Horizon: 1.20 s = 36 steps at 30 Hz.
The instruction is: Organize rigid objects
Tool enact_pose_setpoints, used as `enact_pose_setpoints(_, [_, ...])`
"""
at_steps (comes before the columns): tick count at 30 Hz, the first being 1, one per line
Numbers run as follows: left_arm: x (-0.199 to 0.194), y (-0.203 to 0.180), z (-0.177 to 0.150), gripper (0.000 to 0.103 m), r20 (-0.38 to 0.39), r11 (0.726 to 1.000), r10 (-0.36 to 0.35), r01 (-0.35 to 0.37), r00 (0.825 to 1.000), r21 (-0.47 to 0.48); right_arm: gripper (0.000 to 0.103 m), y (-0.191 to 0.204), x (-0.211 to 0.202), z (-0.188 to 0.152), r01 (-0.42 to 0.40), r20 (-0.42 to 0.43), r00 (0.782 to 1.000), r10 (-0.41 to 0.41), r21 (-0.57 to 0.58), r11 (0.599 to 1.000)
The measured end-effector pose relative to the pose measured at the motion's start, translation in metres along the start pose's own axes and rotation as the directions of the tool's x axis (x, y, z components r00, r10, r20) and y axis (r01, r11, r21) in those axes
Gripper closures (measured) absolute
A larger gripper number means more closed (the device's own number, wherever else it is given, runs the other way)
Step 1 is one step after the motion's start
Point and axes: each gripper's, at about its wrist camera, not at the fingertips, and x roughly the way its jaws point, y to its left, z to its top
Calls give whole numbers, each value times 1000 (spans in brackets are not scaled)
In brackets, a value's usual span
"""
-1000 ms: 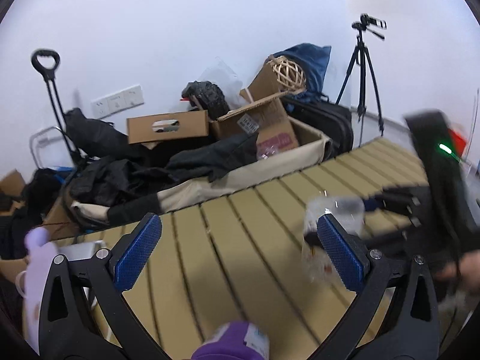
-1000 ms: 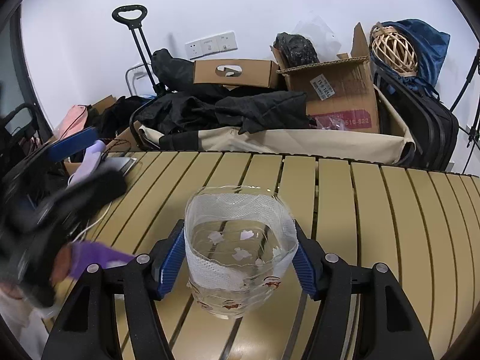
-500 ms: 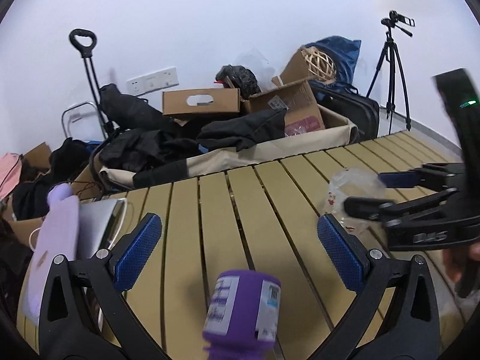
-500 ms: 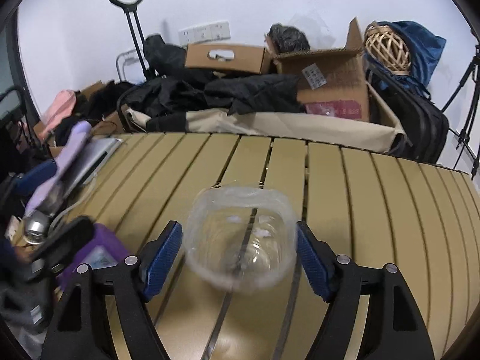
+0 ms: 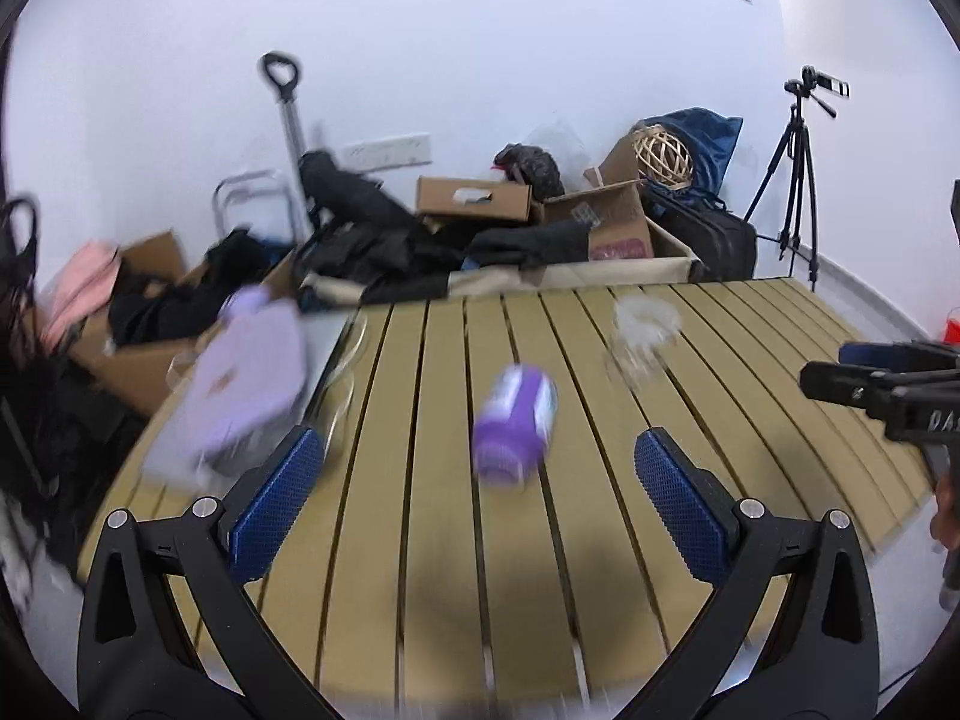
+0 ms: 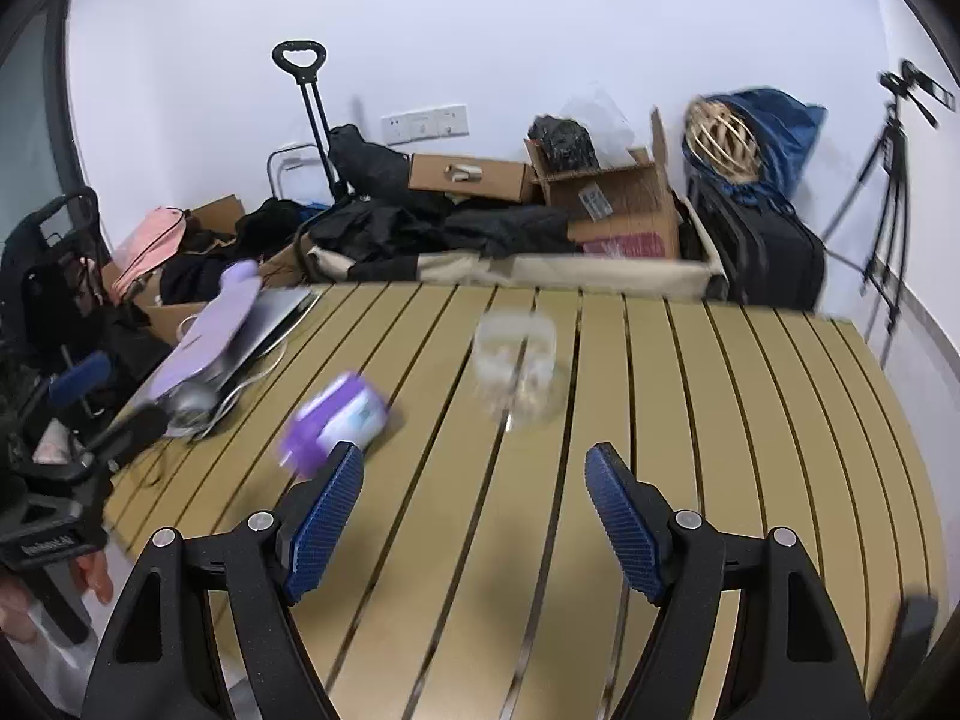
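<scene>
Left wrist view: the left gripper (image 5: 480,504) is spread wide with nothing between its blue pads (image 5: 273,504). It hovers above a slatted yellow table (image 5: 750,396). Ahead of it a purple bottle (image 5: 515,432) lies on its side on the slats, blurred by motion. Farther back and to the right stands a clear plastic cup (image 5: 645,330), well apart from the bottle. A lilac case (image 5: 249,372) rests on a flat grey object at the table's left edge. The right gripper (image 5: 888,378) enters from the right edge, cut off.

Right wrist view: the right gripper (image 6: 474,516) is also wide open and empty. The cup (image 6: 517,369) stands ahead of it, upright; the bottle (image 6: 336,420) lies to the left, just beyond the left pad (image 6: 324,522). The left gripper (image 6: 78,414) is partly visible at the far left.

Both objects appear set down, so the placing step looks complete. Next would likely be righting the bottle, which needs a grip across its body. The bottle's label is too blurred to read, and what the cup holds is unclear.
</scene>
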Motion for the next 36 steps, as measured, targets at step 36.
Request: enact_pose_setpoints(36, [-455, -30, -243, 0, 258, 991, 118, -98, 959, -90, 22, 170, -416, -339, -183, 248, 940, 236, -218, 959])
